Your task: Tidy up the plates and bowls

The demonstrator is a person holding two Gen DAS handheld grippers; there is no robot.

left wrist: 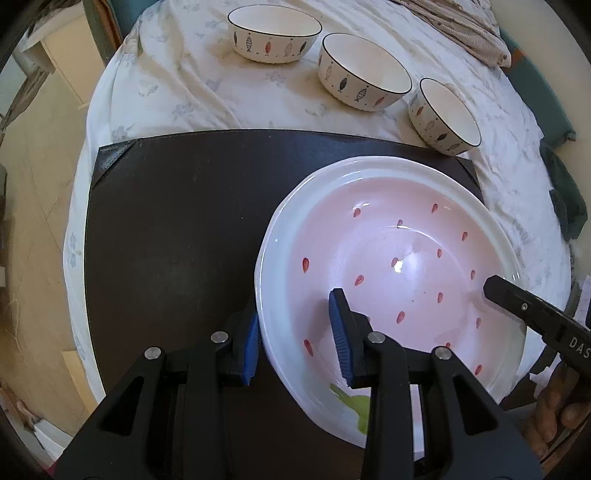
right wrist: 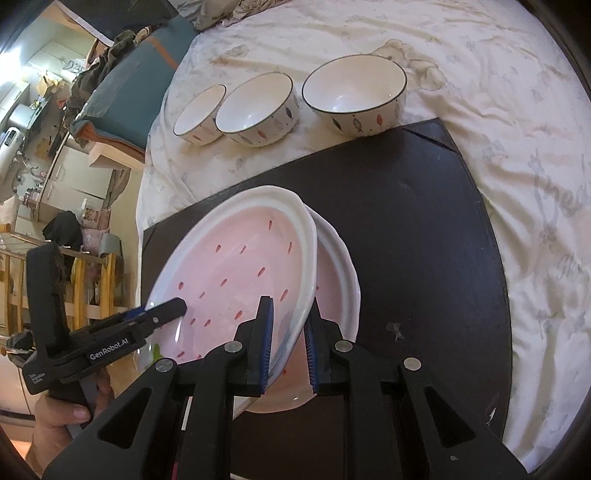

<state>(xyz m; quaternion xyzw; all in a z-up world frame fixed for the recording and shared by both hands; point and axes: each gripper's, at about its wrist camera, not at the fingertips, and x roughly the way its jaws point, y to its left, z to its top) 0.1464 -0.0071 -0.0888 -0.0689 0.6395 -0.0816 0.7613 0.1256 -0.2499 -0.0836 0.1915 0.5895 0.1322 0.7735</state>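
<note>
A pink plate (left wrist: 388, 258) with red seed marks and a white rim is held tilted over the dark mat (left wrist: 166, 240). My left gripper (left wrist: 295, 332) straddles its near rim, jaws wide apart, one pad outside and one inside. My right gripper (right wrist: 288, 332) is shut on the same plate's (right wrist: 236, 266) rim. A second matching plate (right wrist: 338, 269) lies under it on the mat (right wrist: 424, 240). Three white fish-pattern bowls (left wrist: 274, 33) (left wrist: 364, 70) (left wrist: 445, 114) stand on the cloth beyond the mat.
The round table is covered by a crumpled white floral cloth (left wrist: 166, 85). A teal cushion (right wrist: 136, 96) and clutter lie beyond the table's edge. A striped fabric (left wrist: 461, 33) lies at the back.
</note>
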